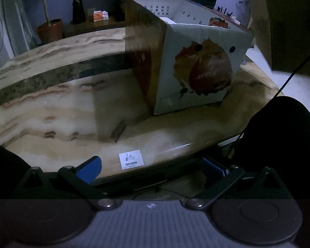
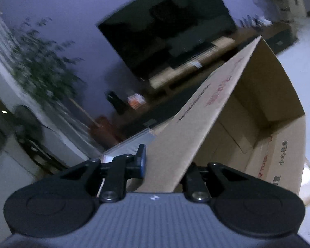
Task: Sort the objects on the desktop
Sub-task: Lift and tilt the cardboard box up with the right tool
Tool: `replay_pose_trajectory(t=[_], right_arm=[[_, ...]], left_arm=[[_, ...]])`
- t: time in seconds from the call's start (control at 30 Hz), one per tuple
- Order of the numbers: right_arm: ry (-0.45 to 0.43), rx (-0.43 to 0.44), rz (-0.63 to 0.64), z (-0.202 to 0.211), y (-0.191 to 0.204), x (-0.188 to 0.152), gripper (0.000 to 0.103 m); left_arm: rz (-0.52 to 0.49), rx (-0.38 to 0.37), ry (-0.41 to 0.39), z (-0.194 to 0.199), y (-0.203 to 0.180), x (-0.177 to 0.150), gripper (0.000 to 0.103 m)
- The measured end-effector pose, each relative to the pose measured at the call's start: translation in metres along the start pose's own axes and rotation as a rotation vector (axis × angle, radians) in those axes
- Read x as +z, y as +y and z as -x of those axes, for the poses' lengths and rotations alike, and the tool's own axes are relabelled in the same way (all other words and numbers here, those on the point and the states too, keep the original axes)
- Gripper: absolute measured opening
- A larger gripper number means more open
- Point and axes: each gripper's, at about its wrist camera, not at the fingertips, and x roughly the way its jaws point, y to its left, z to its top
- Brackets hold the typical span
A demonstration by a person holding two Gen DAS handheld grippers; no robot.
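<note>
your right gripper point(image 2: 163, 165) pinches the brown carton point(image 2: 258, 124) flap; tugging may tear or tip it. left gripper point(image 1: 153, 167) gapes empty at the tabletop point(image 1: 51, 107) near edge; printed box point(image 1: 196, 72) stands toward its far right corner.

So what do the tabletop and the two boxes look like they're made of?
Tabletop: polished stone, probably onyx or marble, given the wavy bands and glossy reflections. White printed box: coated cardboard, smooth and folded at the corners. Brown box, between the right tool's fingers: plain matte corrugated cardboard.
</note>
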Motion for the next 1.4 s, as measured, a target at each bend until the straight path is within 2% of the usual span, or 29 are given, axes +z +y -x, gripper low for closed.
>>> replay_pose_trajectory(t=[0.13, 0.23, 0.37, 0.53, 0.7, 0.9, 1.07, 1.27, 1.4], right_arm=[[-0.069, 0.128, 0.025, 0.015, 0.039, 0.023, 0.019], [-0.110, 0.273, 0.029, 0.019, 0.074, 0.041, 0.019], [-0.113, 0.496, -0.010, 0.000, 0.120, 0.061, 0.019], [-0.048, 0.699, -0.094, -0.045, 0.166, 0.059, 0.019], [0.025, 0.797, -0.214, -0.106, 0.181, 0.035, 0.019], [0.115, 0.845, -0.388, -0.168, 0.168, -0.009, 0.019], [0.127, 0.900, -0.519, -0.193, 0.141, -0.045, 0.018], [0.160, 0.921, -0.617, -0.176, 0.086, -0.066, 0.014], [0.101, 0.923, -0.754, -0.158, 0.027, -0.085, 0.011]], left_arm=[[-0.005, 0.011, -0.003, 0.000, -0.001, -0.001, 0.102], [-0.011, 0.020, -0.005, 0.001, -0.002, -0.002, 0.102], [-0.017, 0.034, -0.008, 0.002, -0.003, -0.004, 0.102], [-0.015, 0.052, -0.008, 0.003, 0.000, -0.006, 0.102], [-0.004, 0.060, -0.012, 0.004, 0.006, -0.007, 0.102], [0.023, 0.063, -0.014, 0.004, 0.016, -0.009, 0.102], [0.084, 0.071, -0.006, 0.004, 0.031, -0.009, 0.102], [0.166, 0.076, 0.010, 0.002, 0.050, -0.007, 0.102], [0.212, 0.070, 0.021, 0.001, 0.057, -0.003, 0.102]])
